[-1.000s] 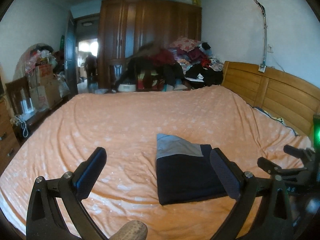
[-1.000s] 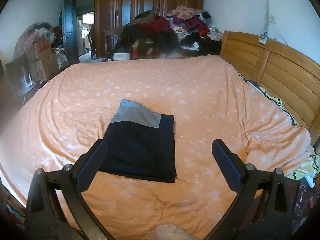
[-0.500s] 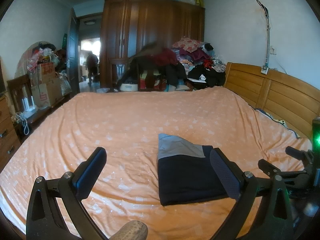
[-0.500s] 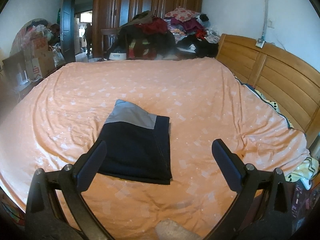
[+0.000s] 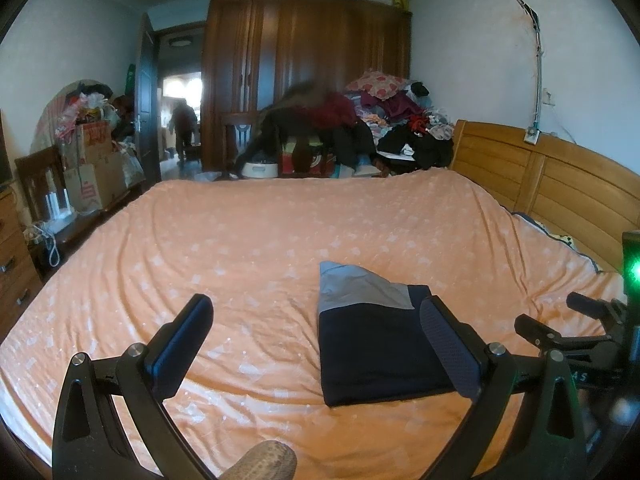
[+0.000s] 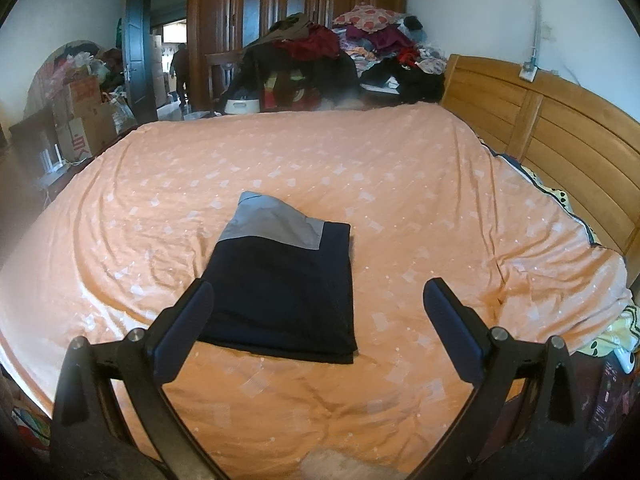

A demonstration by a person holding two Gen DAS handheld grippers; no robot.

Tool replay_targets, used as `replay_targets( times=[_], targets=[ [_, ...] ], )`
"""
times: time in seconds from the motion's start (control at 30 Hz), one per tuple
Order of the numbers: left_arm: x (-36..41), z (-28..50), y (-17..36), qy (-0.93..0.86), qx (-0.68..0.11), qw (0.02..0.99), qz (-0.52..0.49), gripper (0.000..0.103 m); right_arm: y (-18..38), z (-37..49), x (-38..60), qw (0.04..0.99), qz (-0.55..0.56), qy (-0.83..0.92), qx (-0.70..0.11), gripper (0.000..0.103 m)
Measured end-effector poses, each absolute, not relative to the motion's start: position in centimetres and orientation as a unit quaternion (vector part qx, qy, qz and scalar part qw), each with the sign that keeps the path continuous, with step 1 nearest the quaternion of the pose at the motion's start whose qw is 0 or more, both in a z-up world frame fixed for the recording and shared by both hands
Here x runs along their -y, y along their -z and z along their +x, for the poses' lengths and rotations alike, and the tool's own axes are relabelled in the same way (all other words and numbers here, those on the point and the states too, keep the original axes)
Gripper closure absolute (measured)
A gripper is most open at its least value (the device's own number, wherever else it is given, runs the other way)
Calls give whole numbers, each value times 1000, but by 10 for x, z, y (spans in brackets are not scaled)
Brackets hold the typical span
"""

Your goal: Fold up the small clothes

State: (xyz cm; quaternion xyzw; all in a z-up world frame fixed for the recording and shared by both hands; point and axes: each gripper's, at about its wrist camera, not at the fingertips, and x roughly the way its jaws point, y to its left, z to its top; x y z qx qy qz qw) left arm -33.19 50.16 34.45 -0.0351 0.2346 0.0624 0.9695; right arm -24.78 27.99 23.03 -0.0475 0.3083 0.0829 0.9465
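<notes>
Folded garment: a dark navy piece with a grey band at its far end, folded into a flat rectangle; it lies on the near half of the bed, its edges stacked evenly.
Bed: covered with an orange sheet with pale patches, wrinkled around the garment; a wooden headboard runs along the right side.
Cardboard boxes: stacked against the left wall, bags and bundles heaped on top; what is inside cannot be told.
Clothes pile: a mixed heap of dark, red and patterned clothing past the far edge of the bed, in front of the wardrobe.
Left gripper: fingers wide apart, holding nothing, raised above the sheet; its right finger overlaps the garment's right edge in the left wrist view, contact not clear.
Right gripper: fingers wide apart, empty; the garment's near edge shows between them, and whether the left finger touches the cloth cannot be told.
</notes>
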Motion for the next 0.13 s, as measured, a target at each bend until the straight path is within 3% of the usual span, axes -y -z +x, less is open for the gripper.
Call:
replay_targets(
  times=[0.13],
  targets=[
    [-503,-333,-340,-64,-236,969,-37,0,-230,-248,-282,947,-49,-85,-305,1]
  ],
)
